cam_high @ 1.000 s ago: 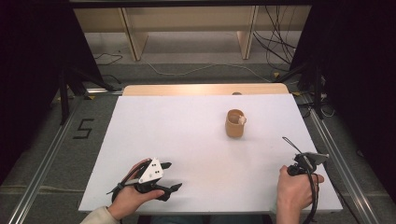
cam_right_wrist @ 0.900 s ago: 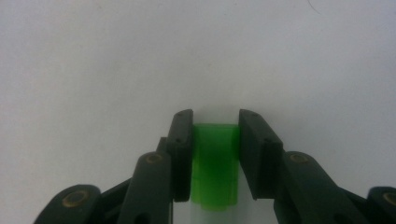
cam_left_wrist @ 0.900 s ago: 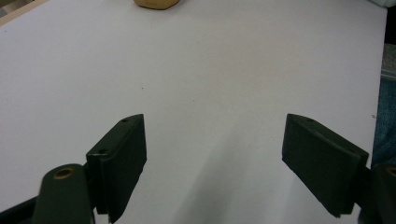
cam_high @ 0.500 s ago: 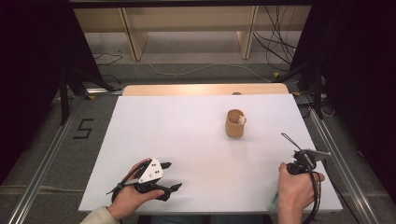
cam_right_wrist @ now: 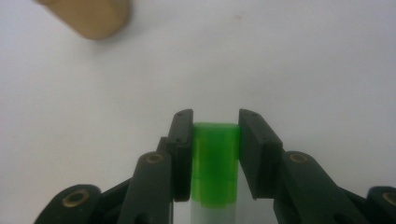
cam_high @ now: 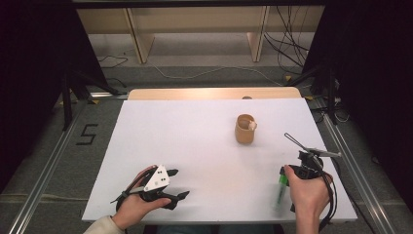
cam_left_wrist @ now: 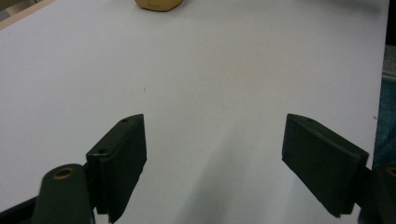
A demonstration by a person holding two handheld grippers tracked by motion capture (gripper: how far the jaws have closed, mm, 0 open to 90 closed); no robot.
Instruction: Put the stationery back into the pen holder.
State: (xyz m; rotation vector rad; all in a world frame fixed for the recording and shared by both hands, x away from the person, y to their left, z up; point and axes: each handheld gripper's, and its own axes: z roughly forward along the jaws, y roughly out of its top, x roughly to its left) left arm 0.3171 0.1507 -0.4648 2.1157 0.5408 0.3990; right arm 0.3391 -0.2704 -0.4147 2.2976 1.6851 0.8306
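While the left gripper (cam_high: 173, 187) is rested on the white table (cam_high: 204, 146) with jaws wide and empty, a green-capped marker (cam_right_wrist: 215, 158) is clamped by the right gripper (cam_right_wrist: 215, 156) above the near right edge; farther off, a tan cup (cam_high: 245, 128) is seen.

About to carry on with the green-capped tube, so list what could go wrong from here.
The right gripper pinches the tube only at its green cap, so the white body could swing or slip out. The cup stands alone and light-looking on the table; a bump could tip it.
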